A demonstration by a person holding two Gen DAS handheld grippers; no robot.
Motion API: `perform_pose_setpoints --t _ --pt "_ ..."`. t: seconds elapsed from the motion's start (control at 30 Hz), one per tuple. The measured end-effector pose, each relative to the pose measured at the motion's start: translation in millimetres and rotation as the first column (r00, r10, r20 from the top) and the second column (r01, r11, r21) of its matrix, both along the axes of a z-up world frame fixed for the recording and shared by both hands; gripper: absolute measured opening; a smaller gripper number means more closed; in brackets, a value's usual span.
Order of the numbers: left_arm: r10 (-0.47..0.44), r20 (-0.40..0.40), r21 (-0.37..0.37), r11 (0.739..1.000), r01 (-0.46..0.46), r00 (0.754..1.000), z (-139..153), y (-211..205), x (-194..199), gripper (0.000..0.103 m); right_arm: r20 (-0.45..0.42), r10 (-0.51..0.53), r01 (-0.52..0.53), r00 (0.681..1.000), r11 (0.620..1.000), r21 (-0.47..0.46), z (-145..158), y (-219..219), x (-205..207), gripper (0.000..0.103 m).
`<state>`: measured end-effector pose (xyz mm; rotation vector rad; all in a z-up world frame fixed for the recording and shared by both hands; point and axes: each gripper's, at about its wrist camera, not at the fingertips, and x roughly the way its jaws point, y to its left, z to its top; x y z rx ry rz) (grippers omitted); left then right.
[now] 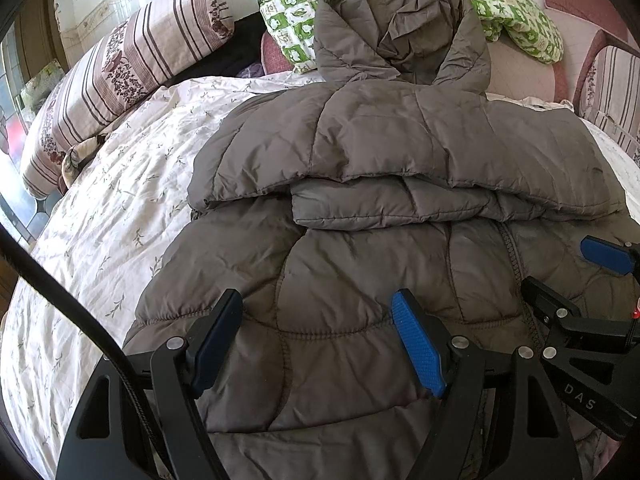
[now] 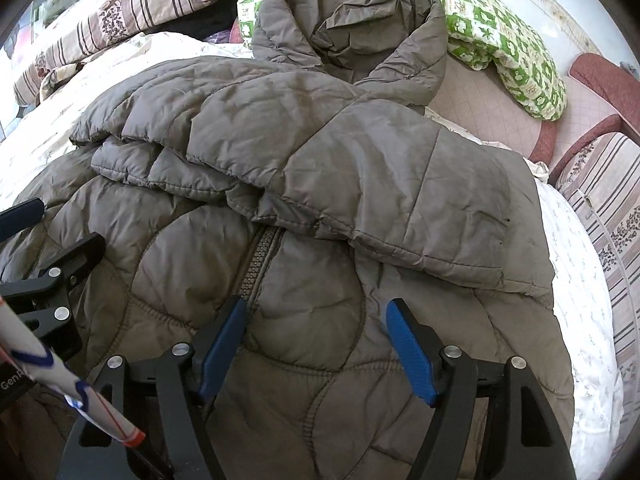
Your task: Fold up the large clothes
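Grey quilted jacket (image 1: 360, 152) on bed (image 1: 120, 208), sleeves folded across chest; its near hem is cut off below both views. Left gripper (image 1: 320, 344) and right gripper (image 2: 316, 344): jaws apart over lower front, clamping nothing. Striped pillow (image 1: 120, 72), green quilt (image 2: 500, 32) beyond hood.

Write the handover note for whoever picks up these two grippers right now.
Left gripper: open, low over the near hem of the grey puffer jacket, holding nothing.
Right gripper: open beside it, just right of the zipper, holding nothing.
Jacket lies on the floral bedsheet, hood at the far end.
Done: both sleeves folded across the chest.
Left: probably take the hem at both sides, fold it up toward the hood, then tidy.
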<state>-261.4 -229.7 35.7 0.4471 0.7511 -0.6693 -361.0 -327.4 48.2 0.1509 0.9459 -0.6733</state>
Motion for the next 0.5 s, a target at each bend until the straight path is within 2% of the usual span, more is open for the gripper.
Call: perform_pose_setpoints --t 0.27,0.5 --pt "0.001 0.006 -0.004 1.0 -0.001 1.0 1 0 -2 0.076 -0.006 0.001 -0.001 1.0 1.0 -0.02 2 4 0 0.078" --pt "0.004 -0.003 -0.058 0.998 -0.004 1.0 20 9 -4 0.076 0.04 -0.009 0.009 0.999 1.0 0.001 19 5 -14 0.078"
